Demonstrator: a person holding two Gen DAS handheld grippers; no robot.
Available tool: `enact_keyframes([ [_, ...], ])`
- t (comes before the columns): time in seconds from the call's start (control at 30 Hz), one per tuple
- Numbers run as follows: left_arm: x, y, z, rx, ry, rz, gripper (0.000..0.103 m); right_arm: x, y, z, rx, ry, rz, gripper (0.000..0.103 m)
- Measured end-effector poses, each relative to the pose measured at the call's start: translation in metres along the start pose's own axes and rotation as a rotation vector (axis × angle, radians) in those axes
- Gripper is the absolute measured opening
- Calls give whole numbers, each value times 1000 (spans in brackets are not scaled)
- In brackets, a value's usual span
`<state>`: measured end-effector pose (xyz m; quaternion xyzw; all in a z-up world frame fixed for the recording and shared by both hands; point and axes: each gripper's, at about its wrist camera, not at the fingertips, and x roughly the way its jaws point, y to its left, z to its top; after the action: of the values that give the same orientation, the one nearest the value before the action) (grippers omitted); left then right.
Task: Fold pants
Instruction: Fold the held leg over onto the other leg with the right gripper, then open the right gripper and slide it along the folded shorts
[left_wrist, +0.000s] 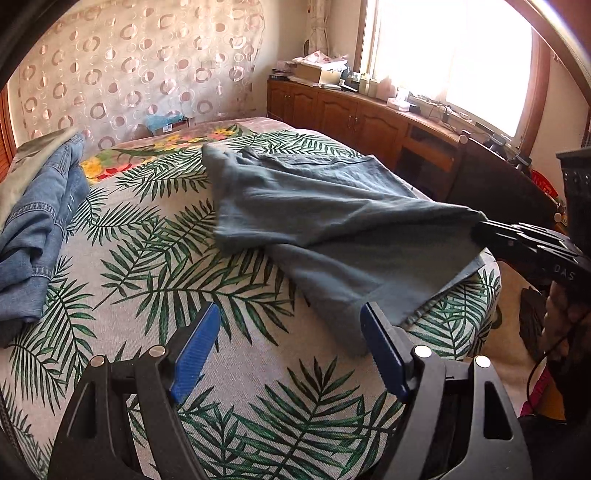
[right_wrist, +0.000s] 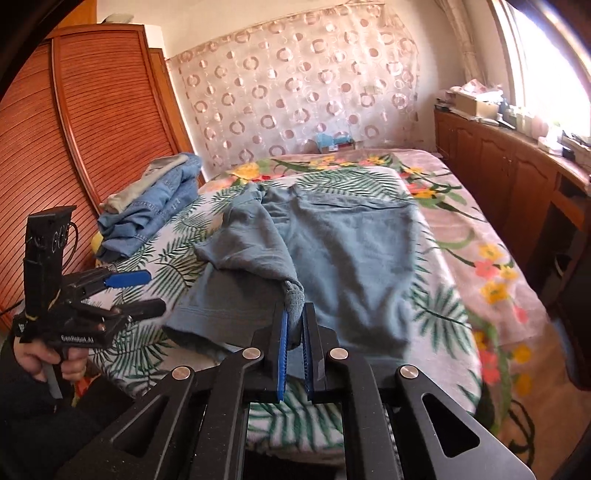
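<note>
Grey-blue pants (left_wrist: 317, 221) lie on the palm-leaf bed cover (left_wrist: 155, 280); they also show in the right wrist view (right_wrist: 351, 251). My right gripper (right_wrist: 294, 325) is shut on a pinched fold of the pants' near part and lifts it off the bed; it also shows in the left wrist view (left_wrist: 480, 225) at the right. My left gripper (left_wrist: 290, 325) is open and empty, just above the cover, its right finger next to the pants' near hem. It shows at the left of the right wrist view (right_wrist: 146, 293).
A pile of folded jeans (left_wrist: 37, 229) lies at the bed's left side, seen also in the right wrist view (right_wrist: 147, 210). A wooden cabinet row (left_wrist: 369, 118) under the window runs along the right. A slatted wardrobe (right_wrist: 92, 147) stands at the left.
</note>
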<state>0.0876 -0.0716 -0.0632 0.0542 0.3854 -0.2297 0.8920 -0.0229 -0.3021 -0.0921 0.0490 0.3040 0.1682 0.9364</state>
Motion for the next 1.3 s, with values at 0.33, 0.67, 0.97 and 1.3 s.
enact_keyframes([
  [0.33,2,-8,7,15,-2,1,79,-10,-8,-9,12,37,-76,7],
  [0.67,6,-2,7,-2,0,13,79,5,-13,-10,34,84,-132,7],
  [0.97,3,7,5,-29,-8,35,79,1,-16,0,20,82,-156,22],
  [1.3,1,21,4,-59,-20,57,79,-3,-7,14,-8,22,-143,24],
])
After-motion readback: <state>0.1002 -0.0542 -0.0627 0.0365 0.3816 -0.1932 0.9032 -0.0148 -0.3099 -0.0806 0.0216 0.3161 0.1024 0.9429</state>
